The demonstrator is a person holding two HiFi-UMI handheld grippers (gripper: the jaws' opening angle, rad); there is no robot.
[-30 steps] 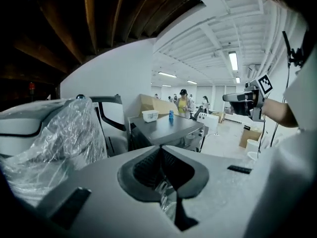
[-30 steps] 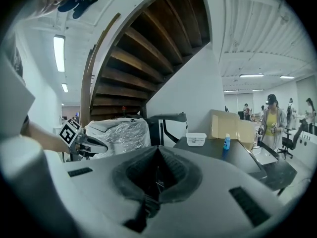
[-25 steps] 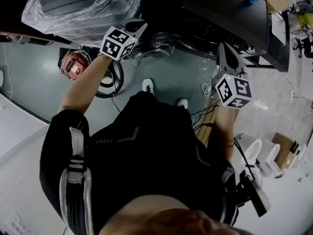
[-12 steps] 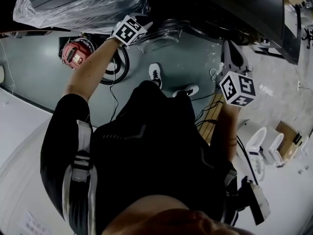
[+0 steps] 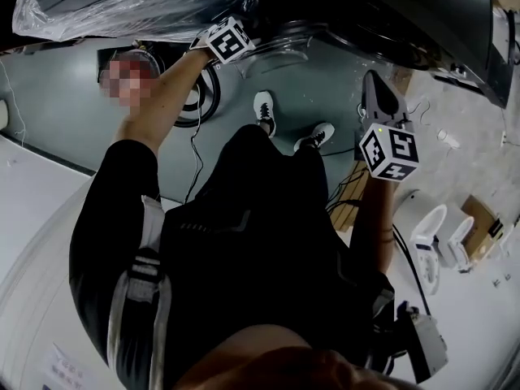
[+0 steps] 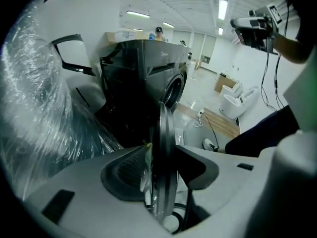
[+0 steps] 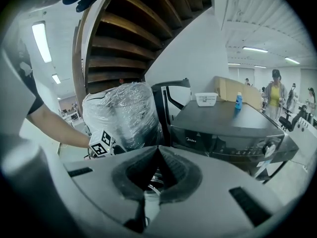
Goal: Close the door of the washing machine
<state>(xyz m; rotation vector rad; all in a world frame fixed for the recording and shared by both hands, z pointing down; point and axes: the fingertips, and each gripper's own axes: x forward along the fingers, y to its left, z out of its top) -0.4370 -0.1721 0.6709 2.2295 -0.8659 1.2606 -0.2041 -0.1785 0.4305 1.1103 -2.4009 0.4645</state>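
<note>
Left hand-held gripper [image 6: 161,168] has dropped lower, jaws just opened wide. The round glass washing machine door [image 6: 164,125] stands edge-on between them, swung out from the black front-loading washing machine [image 6: 141,76]. Right hand-held gripper [image 7: 157,170] closed, empty.

Plastic-wrapped bulk [image 6: 42,128] just beside door [image 6: 166,152]

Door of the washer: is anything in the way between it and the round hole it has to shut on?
Nothing that I can see. The door stands open, edge-on, with only clear space between it and the washer's hole. Its rim sits between the jaws of the left gripper, which have just been opening.
</note>
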